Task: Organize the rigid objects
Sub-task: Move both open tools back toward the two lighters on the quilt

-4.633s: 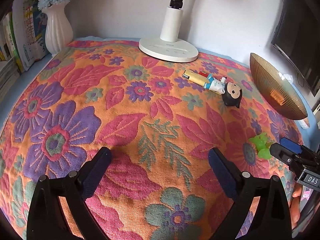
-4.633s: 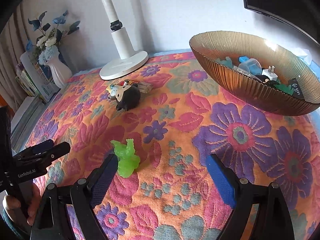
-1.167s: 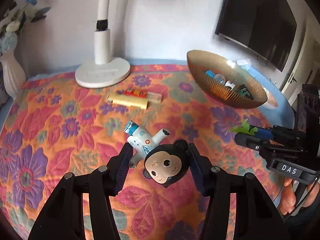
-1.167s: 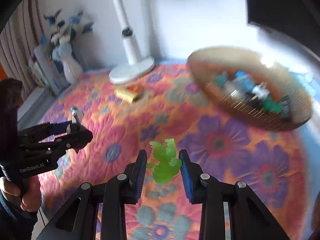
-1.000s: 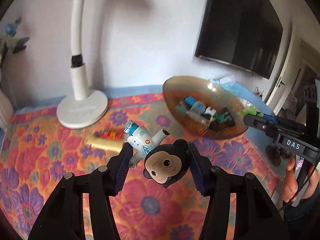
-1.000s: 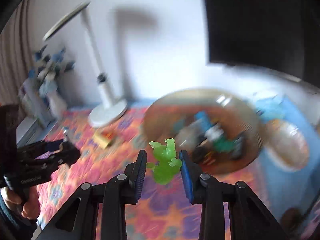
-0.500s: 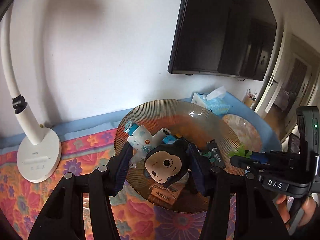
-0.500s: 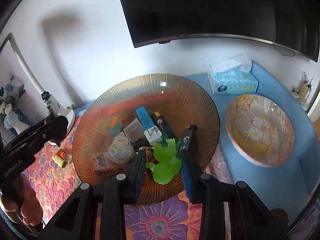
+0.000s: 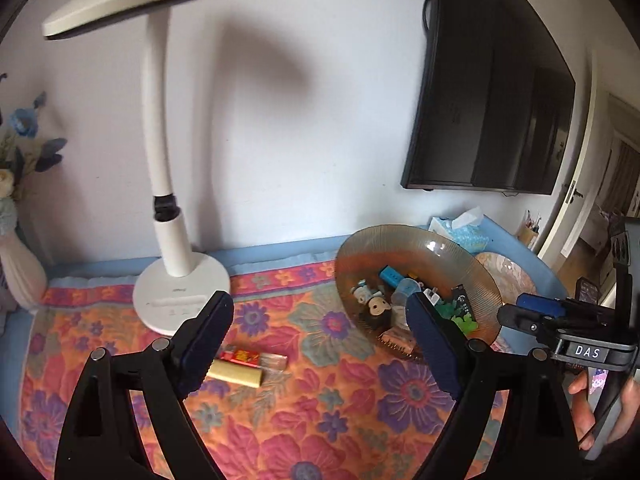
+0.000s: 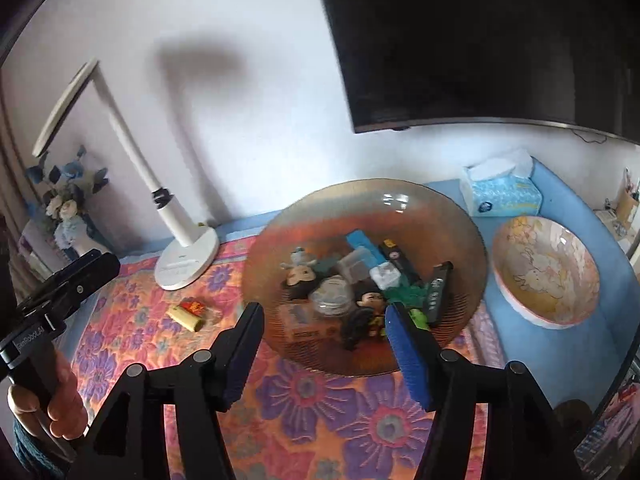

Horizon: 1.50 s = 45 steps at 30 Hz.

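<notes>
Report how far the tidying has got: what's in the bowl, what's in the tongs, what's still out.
Done: the monkey-head doll and the green figure lie in the amber bowl among other small items. In hand: nothing; the left tongs and right tongs both stand open and empty. Left: the yellow lighter and the red-labelled clear lighter still lie on the floral cloth near the lamp base.

This is a lived-in room of a home. A black flat-screen television (image 10: 480,40) hangs on the plain white wall, and a white gooseneck desk lamp (image 9: 160,200) stands on a table spread with an orange floral quilted cloth (image 9: 320,420). A white ribbed vase of blue and cream artificial flowers (image 10: 68,208) sits in the corner, and a blue patterned tissue box (image 10: 504,194) rests beside a pale decorated ceramic bowl (image 10: 544,272).
</notes>
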Each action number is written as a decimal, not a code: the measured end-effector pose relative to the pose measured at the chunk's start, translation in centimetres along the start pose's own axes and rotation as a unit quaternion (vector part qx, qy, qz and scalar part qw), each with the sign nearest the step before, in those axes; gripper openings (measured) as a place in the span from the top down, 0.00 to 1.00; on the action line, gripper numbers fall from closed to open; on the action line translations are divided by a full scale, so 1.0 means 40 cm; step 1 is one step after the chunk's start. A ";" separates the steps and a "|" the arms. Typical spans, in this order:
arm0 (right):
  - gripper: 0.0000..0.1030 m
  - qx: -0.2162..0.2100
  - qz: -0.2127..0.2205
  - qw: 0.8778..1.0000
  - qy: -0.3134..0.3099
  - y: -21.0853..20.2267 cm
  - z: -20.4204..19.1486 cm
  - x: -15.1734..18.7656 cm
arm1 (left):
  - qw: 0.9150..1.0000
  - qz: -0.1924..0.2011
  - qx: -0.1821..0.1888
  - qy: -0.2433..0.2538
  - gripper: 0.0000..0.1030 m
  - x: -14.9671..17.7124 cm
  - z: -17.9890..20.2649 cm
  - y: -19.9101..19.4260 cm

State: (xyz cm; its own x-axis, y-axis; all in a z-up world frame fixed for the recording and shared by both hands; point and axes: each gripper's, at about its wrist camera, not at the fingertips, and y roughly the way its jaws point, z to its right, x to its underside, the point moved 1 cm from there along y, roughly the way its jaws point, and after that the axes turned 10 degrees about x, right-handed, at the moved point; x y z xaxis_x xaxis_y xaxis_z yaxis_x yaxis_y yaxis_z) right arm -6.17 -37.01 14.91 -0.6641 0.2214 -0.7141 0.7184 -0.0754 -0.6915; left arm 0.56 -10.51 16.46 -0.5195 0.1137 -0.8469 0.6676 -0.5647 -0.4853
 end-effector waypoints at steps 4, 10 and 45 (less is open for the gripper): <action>0.36 -0.033 0.009 0.999 -0.042 -0.036 -0.125 0.037 | 0.998 0.012 -0.053 -0.016 0.10 0.048 -0.053 -0.093; 0.23 -0.035 0.021 0.992 -0.119 0.026 -0.285 0.187 | 0.991 -0.027 -0.102 -0.084 0.01 0.239 -0.189 -0.092; 0.03 0.015 -0.090 0.982 -0.167 0.263 -0.340 0.340 | 0.969 -0.141 -0.151 -0.136 0.01 0.419 -0.284 0.027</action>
State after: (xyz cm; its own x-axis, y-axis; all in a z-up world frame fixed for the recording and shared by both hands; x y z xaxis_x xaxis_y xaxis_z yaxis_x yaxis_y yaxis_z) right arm -4.83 -21.57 -0.58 -0.8144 -0.0970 -0.5722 0.5798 -0.0936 -0.8094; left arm -1.36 0.08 -0.72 -0.7984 -0.0137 -0.6020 0.5821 -0.2730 -0.7659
